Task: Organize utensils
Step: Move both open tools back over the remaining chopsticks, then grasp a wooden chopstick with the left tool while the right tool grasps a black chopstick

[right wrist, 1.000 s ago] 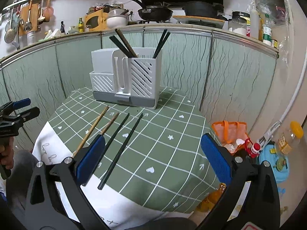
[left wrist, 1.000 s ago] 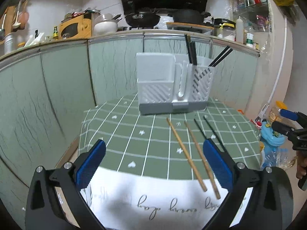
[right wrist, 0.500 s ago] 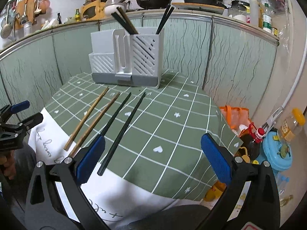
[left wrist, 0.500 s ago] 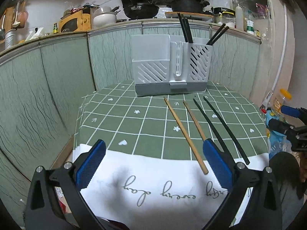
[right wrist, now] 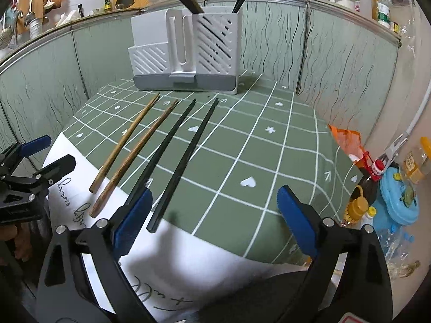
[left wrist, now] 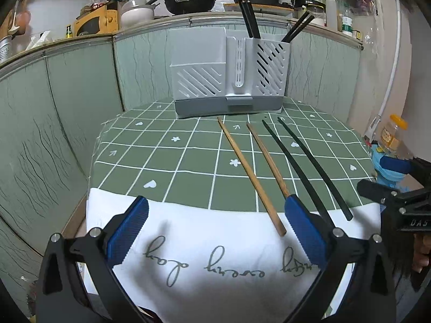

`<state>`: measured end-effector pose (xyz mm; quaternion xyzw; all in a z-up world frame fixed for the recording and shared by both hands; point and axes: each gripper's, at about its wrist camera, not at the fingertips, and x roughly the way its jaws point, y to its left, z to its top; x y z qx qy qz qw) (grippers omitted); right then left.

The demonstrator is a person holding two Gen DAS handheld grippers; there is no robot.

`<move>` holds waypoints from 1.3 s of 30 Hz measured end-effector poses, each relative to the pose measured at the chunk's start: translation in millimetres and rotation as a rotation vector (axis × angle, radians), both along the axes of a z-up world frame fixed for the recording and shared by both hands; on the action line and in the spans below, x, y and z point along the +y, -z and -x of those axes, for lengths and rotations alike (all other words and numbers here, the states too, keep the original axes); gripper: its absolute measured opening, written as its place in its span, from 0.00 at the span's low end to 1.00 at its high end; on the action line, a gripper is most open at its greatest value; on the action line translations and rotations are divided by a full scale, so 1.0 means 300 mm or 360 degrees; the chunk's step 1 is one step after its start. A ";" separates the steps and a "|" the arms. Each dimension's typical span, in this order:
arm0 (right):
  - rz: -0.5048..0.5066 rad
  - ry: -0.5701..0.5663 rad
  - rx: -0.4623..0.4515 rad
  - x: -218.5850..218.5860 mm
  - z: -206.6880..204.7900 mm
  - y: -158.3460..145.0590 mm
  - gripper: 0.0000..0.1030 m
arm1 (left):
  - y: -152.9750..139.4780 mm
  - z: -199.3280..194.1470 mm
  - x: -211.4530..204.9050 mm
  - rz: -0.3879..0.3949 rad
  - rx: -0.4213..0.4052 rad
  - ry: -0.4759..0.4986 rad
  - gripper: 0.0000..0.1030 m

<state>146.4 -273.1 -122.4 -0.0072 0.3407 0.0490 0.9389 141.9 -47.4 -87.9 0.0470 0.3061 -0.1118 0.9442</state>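
Four loose chopsticks — two brown wooden chopsticks [left wrist: 250, 173] and two black chopsticks [left wrist: 309, 165] — lay side by side in front of the grey slotted plastic utensil holder [left wrist: 229, 72], which held more black sticks. Both the left gripper [left wrist: 215, 231] and right gripper [right wrist: 212, 215] hung spread wide, empty, nearer than the holder.

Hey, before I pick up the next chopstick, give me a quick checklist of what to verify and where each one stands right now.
1. Left gripper open, holding nothing: ok.
2. Right gripper open, holding nothing: ok.
3. Two wooden chopsticks and two black chopsticks lie apart, not crossed: ok.
4. Utensil holder upright on the table: ok.
5. Free space in its chopstick compartment: cannot tell.
6. Fingers around a chopstick: not ok, both grippers are short of them.
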 end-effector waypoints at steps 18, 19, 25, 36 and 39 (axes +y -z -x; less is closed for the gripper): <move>0.0044 -0.0066 0.0054 0.079 -0.018 0.051 0.55 | 0.054 -0.066 -0.058 -0.0037 0.0143 0.0129 0.75; 0.0044 -0.0068 0.0051 0.084 -0.018 0.052 0.54 | 0.055 -0.073 -0.060 -0.0039 0.0155 0.0141 0.72; 0.0047 -0.0085 0.0051 0.106 -0.018 0.064 0.46 | 0.054 -0.107 -0.082 -0.0073 0.0210 0.0189 0.59; 0.0036 -0.0062 0.0048 0.118 -0.027 0.075 0.23 | 0.064 -0.137 -0.144 -0.0125 0.0285 0.0201 0.35; 0.0009 -0.0034 0.0051 0.101 -0.030 0.076 0.10 | 0.065 -0.131 -0.149 -0.0136 0.0265 0.0177 0.27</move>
